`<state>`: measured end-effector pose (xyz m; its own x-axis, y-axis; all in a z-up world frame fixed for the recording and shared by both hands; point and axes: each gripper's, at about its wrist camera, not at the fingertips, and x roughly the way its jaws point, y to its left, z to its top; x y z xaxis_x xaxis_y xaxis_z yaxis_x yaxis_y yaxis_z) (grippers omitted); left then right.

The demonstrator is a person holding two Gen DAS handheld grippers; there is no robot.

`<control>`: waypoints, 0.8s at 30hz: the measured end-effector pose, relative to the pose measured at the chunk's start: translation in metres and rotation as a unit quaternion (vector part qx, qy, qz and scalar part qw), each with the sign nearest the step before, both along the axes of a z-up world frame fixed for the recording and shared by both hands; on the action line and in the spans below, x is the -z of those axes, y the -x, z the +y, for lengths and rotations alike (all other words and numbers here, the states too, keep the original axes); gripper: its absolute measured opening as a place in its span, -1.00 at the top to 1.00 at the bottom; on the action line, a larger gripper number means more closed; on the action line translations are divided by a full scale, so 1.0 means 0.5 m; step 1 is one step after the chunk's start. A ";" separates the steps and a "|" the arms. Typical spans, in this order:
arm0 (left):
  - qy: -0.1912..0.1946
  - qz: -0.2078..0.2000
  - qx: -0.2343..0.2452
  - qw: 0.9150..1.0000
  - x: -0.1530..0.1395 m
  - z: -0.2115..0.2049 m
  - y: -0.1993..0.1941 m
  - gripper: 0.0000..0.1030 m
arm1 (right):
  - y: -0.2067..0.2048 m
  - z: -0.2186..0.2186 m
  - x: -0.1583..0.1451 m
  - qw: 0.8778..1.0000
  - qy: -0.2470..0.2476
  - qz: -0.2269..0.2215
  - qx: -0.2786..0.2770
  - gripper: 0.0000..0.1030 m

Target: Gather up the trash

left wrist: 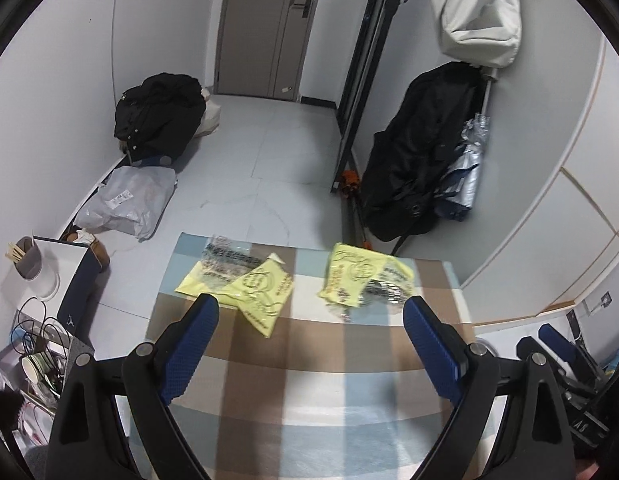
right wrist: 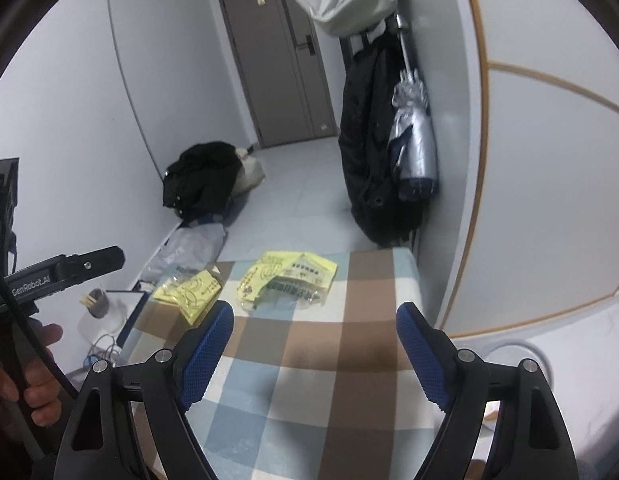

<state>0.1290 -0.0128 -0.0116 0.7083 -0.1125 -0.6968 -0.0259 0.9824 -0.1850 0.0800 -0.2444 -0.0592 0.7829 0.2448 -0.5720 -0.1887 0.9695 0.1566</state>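
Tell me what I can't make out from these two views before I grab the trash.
- Print on the yellow wrappers: too small and blurred in both views.
- Clear packets' contents: blurred in both views.
- Table's near edge: hidden behind left gripper; right gripper likewise.
- No trash bin in either view.

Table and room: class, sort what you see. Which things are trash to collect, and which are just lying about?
For the job:
left yellow bag
right yellow bag
left gripper, open
right gripper, open

Lying about:
black coat
grey parcel
umbrella
cup
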 end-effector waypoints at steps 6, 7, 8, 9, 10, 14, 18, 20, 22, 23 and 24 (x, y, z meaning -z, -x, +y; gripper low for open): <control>0.010 0.010 0.006 1.000 0.037 0.051 -0.029 -0.78 | -0.059 0.033 0.033 0.999 0.009 0.032 0.003 -0.63; 0.012 0.013 0.004 1.000 0.044 0.059 -0.032 -0.78 | -0.072 0.037 0.039 0.999 0.007 0.039 0.007 -0.63; 0.013 0.016 0.000 1.000 0.052 0.068 -0.036 -0.78 | -0.084 0.040 0.043 0.999 0.003 0.048 0.008 -0.63; 0.015 0.019 -0.001 1.000 0.058 0.075 -0.040 -0.78 | -0.096 0.043 0.049 0.998 -0.001 0.057 0.007 -0.63; 0.018 0.024 -0.004 1.000 0.068 0.084 -0.044 -0.78 | -0.110 0.046 0.055 0.998 -0.004 0.066 0.009 -0.63; 0.031 0.048 -0.002 0.998 0.093 0.109 -0.057 -0.78 | -0.163 0.067 0.079 0.995 -0.008 0.096 0.008 -0.63; 0.053 0.066 -0.006 0.996 0.099 0.135 -0.066 -0.78 | -0.217 0.089 0.101 0.993 -0.002 0.118 0.004 -0.63; 0.057 0.071 -0.010 0.996 0.102 0.144 -0.072 -0.78 | -0.249 0.099 0.114 0.991 -0.002 0.131 0.005 -0.63; 0.061 0.077 -0.017 0.995 0.106 0.154 -0.076 -0.78 | -0.276 0.111 0.127 0.990 0.000 0.140 0.005 -0.63; 0.064 0.080 -0.018 0.995 0.109 0.159 -0.078 -0.78 | -0.288 0.119 0.133 0.990 0.008 0.141 0.006 -0.63; 0.067 0.082 -0.018 0.994 0.111 0.163 -0.082 -0.78 | -0.300 0.130 0.141 0.990 0.023 0.141 0.006 -0.63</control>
<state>0.1699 0.0688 -0.0673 0.5909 -0.1895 -0.7841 -0.1010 0.9470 -0.3050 0.2303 -0.1792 -0.1296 0.5926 0.2047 -0.7791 -0.1326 0.9788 0.1563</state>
